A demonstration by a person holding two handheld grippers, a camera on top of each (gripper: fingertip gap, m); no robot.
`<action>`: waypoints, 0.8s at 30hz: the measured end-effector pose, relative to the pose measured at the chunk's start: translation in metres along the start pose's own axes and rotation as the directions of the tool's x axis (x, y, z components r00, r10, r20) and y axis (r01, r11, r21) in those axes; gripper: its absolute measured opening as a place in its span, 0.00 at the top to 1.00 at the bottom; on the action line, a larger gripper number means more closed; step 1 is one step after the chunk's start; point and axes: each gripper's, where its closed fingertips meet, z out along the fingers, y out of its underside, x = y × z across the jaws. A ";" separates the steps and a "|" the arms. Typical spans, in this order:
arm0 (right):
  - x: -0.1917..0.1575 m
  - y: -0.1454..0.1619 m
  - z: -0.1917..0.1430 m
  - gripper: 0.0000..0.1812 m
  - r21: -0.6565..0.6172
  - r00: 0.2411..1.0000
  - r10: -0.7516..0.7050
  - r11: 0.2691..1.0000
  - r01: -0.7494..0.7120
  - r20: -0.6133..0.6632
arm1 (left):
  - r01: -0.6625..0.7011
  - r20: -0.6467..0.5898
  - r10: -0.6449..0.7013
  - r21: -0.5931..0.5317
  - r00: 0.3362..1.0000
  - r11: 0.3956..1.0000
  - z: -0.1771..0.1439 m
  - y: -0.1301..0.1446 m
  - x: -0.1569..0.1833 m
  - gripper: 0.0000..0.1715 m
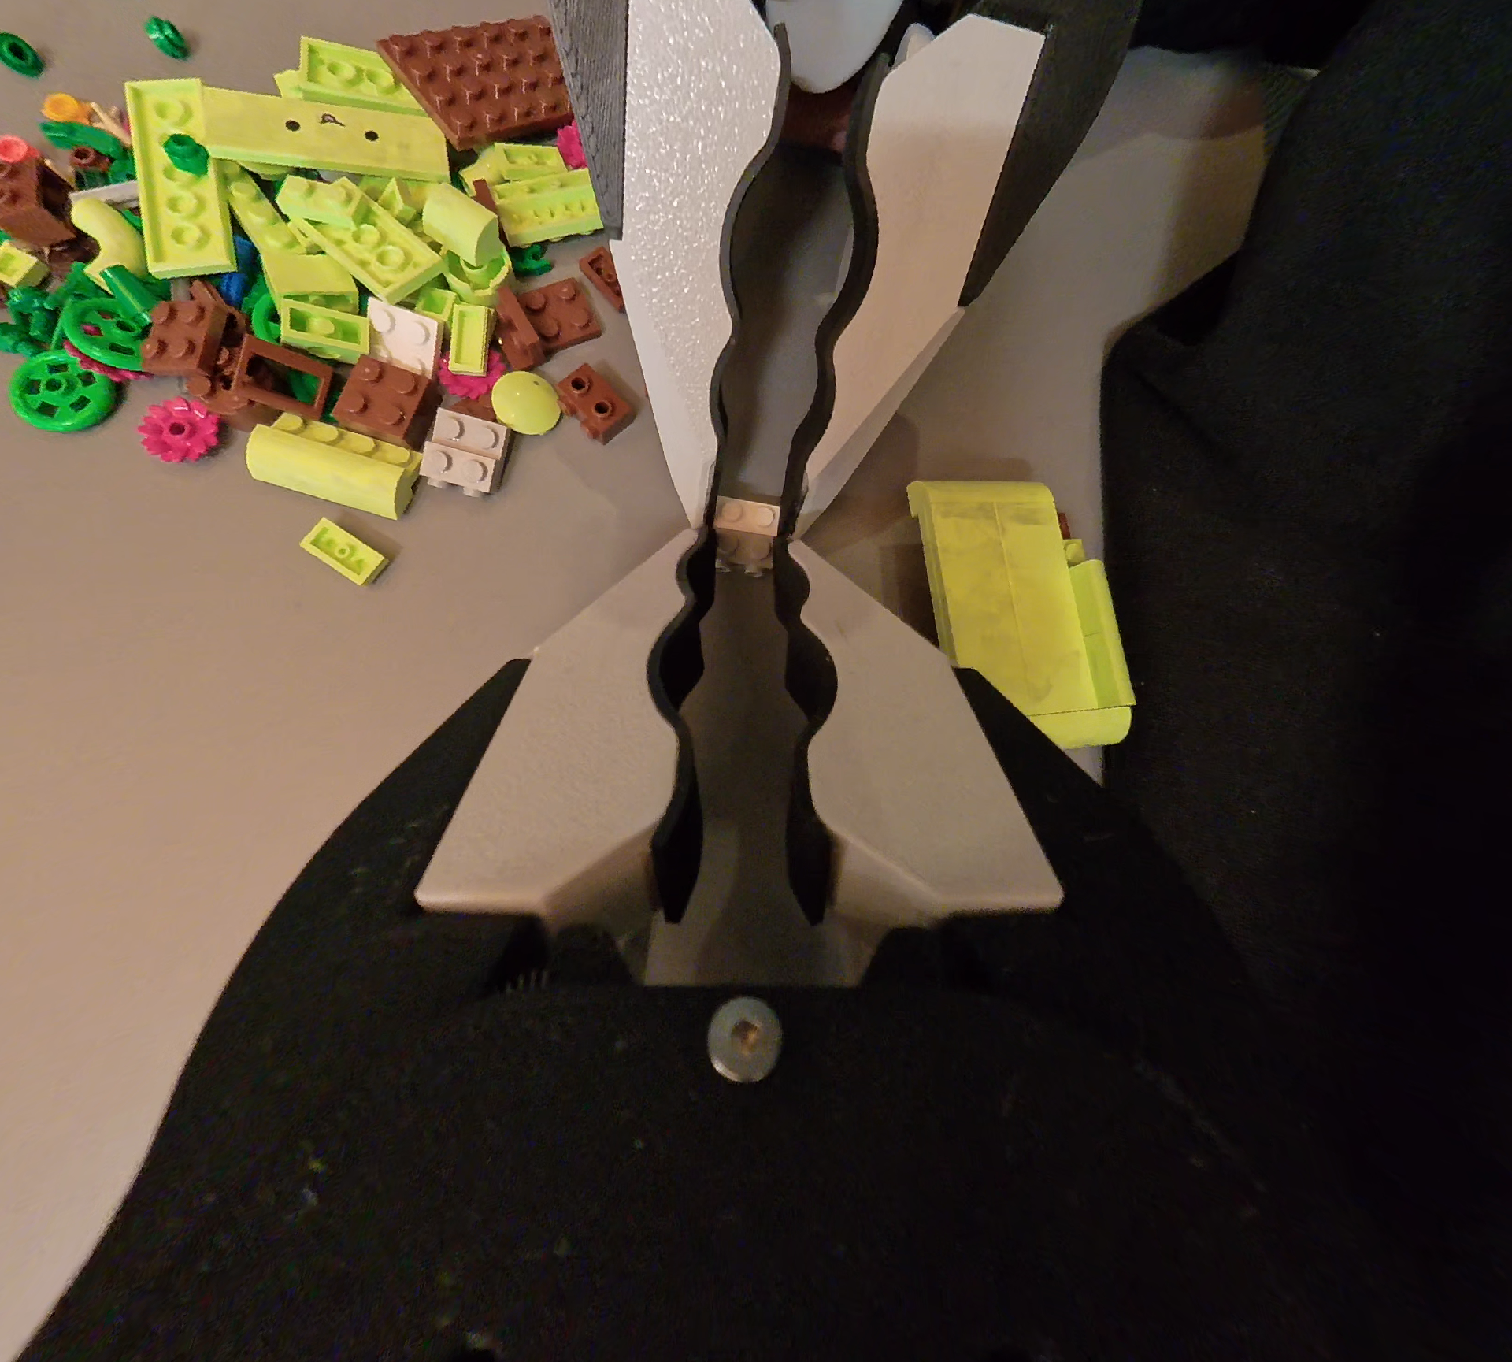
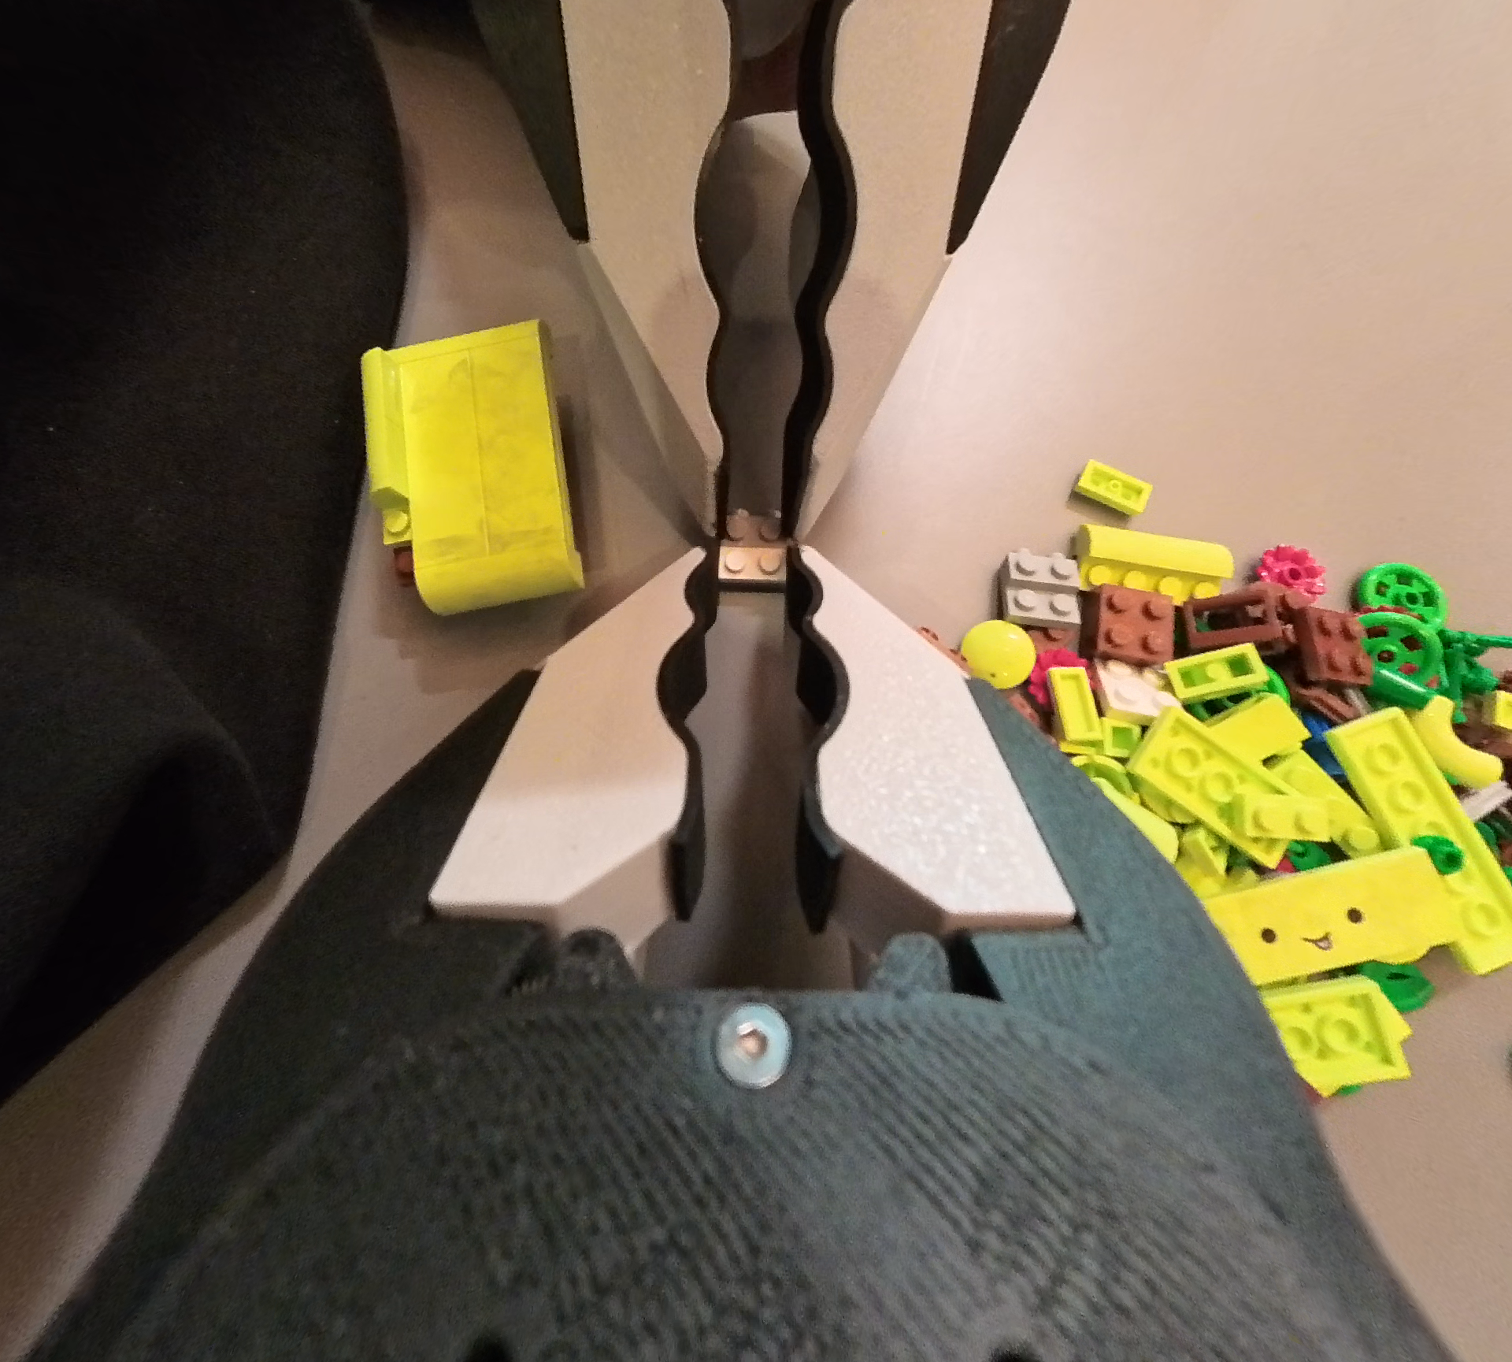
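While both grippers are meeting tip to tip low over the table (image 1: pixel 245 750), each is pointing straight at the other. Left gripper (image 1: pixel 743 560) is reaching forward along the surface, its fingers (image 1: pixel 605 635) standing narrow and pinching a small grey studded brick (image 1: pixel 744 552) at the tips. Right gripper (image 2: pixel 751 570) is coming in from the far side, fingers (image 2: pixel 867 635) likewise narrow, clamping its own small grey brick (image 2: pixel 751 565); the two grey bricks are touching, one against the other, though whether they are locked together is not clear. Just beside the tips, toward the dark cloth (image 1: pixel 1350 422) at the table's edge, a lime-yellow built block (image 1: pixel 1019 602) is lying on its side. On the other side of the grippers, near but apart, a loose pile of bricks (image 1: pixel 327 259) is spreading out: lime plates, a brown studded plate (image 1: pixel 483 75), green wheels (image 1: pixel 61 390), pink flower pieces (image 1: pixel 178 429), a lime dome (image 1: pixel 525 402). Plain grey tabletop, dim warm light.
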 end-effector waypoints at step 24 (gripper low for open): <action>-0.001 -0.002 -0.004 0.92 -0.011 0.999 0.031 0.999 -0.031 0.004 | 0.000 0.010 0.000 -0.021 1.000 1.000 0.002 0.002 0.001 0.93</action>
